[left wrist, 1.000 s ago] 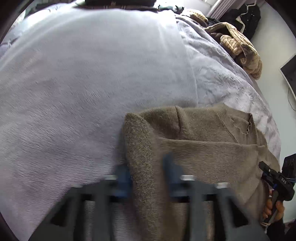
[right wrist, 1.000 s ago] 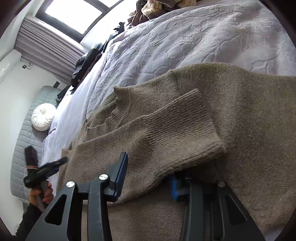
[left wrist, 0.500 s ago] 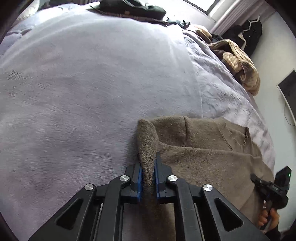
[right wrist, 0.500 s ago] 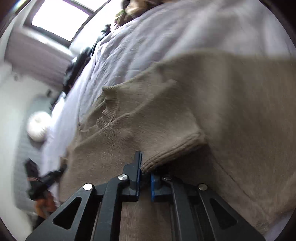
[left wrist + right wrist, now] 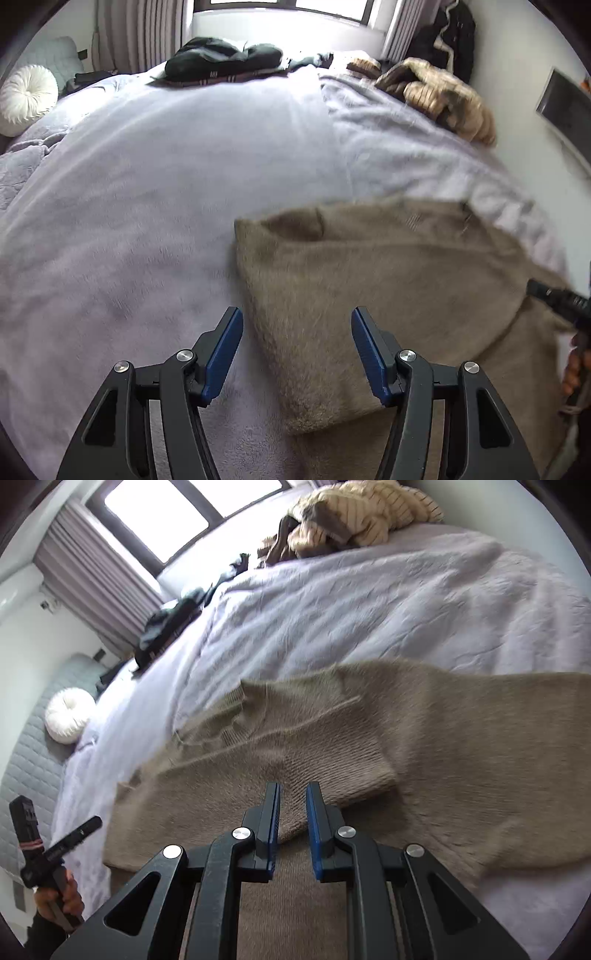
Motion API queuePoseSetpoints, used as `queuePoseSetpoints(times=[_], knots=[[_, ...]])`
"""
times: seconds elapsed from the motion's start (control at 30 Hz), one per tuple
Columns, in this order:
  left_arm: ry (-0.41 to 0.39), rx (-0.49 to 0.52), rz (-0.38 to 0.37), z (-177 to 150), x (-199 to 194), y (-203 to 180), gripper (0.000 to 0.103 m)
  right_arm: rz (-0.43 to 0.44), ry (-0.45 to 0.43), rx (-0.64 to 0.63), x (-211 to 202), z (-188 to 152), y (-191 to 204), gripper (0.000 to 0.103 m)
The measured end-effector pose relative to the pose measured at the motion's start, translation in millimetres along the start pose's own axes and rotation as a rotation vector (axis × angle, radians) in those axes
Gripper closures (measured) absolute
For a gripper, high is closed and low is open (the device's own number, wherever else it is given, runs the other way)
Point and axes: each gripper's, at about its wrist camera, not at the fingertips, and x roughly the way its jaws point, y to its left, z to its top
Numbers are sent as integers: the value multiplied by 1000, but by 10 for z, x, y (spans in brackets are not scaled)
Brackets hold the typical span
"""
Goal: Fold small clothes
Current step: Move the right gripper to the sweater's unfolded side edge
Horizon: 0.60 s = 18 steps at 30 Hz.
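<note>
Spread across the lavender bedspread [image 5: 166, 192], the brown sweater [image 5: 406, 277] is lying near with both sleeves now folded inward, as the left gripper [image 5: 297, 350] is opening wide and the right gripper [image 5: 292, 827] is parting narrowly, releasing the cuffs they were pinching half a second ago.

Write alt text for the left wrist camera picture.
The left tool hovers open over the folded edge of a brown sweater lying on a lilac blanket. Dark clothes and a striped beige garment lie farther back.
</note>
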Motion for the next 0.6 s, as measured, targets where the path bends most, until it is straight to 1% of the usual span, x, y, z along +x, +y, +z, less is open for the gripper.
queuePoseSetpoints(times=[0.03, 0.07, 0.13, 0.17, 0.2, 0.37, 0.43, 0.57, 0.6], knots=[[25, 1, 39, -76, 94, 14, 41, -18, 23, 9, 72, -40, -72, 85], [31, -5, 52, -155, 151, 59, 39, -16, 39, 29, 113, -72, -134, 89], [6, -36, 26, -255, 148, 141, 39, 41, 32, 90, 89, -130, -295, 89], [2, -54, 14, -280, 123, 194, 38, 53, 37, 113, 69, -148, -358, 89], [2, -61, 13, -281, 101, 222, 38, 44, 40, 128, 32, -164, -418, 89], [0, -63, 49, -284, 39, 186, 38, 74, 22, 184, -170, -260, -599, 89], [-3, -60, 65, -307, -4, 141, 38, 73, 16, 189, -251, -310, -615, 86], [-6, -72, 73, -377, -116, 120, 38, 89, 14, 200, -437, -422, -679, 70], [-6, -81, 73, -391, -147, 119, 38, 95, 14, 203, -491, -457, -689, 68]])
